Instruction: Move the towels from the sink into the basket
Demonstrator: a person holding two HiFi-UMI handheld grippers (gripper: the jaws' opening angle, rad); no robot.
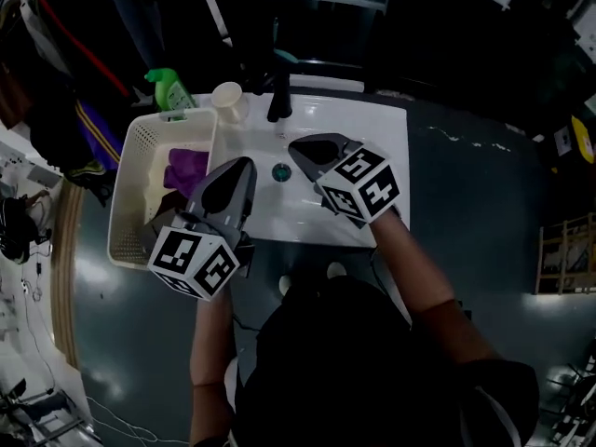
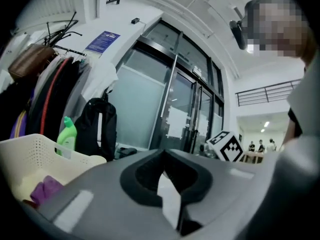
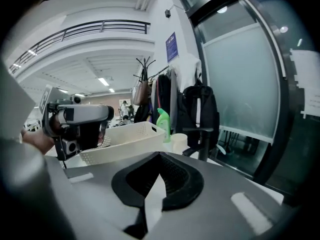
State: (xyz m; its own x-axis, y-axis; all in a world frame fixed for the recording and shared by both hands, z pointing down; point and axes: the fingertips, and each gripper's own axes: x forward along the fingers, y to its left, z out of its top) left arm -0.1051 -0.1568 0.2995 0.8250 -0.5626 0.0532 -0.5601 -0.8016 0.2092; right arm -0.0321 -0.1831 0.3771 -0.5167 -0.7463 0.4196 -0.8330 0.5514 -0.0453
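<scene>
A purple towel [image 1: 189,168] lies inside the cream basket [image 1: 130,189], which stands against the left side of the white sink [image 1: 377,124]. The bare basin around the drain [image 1: 281,171] shows no towel. My left gripper [image 1: 246,163] hovers over the sink's left edge beside the basket, shut on nothing. My right gripper [image 1: 296,147] hangs over the basin near the drain, also shut and empty. In the left gripper view, the basket [image 2: 35,154] and towel [image 2: 45,190] sit low at the left of my left gripper [image 2: 163,154]. The right gripper view shows the basket [image 3: 125,136] beyond my right gripper [image 3: 159,156].
A black faucet [image 1: 278,101] rises at the sink's back edge, with a white cup [image 1: 227,99] and a green bottle [image 1: 170,87] to its left. Coats and a dark bag hang behind the basket [image 2: 100,129]. Glass doors stand beyond.
</scene>
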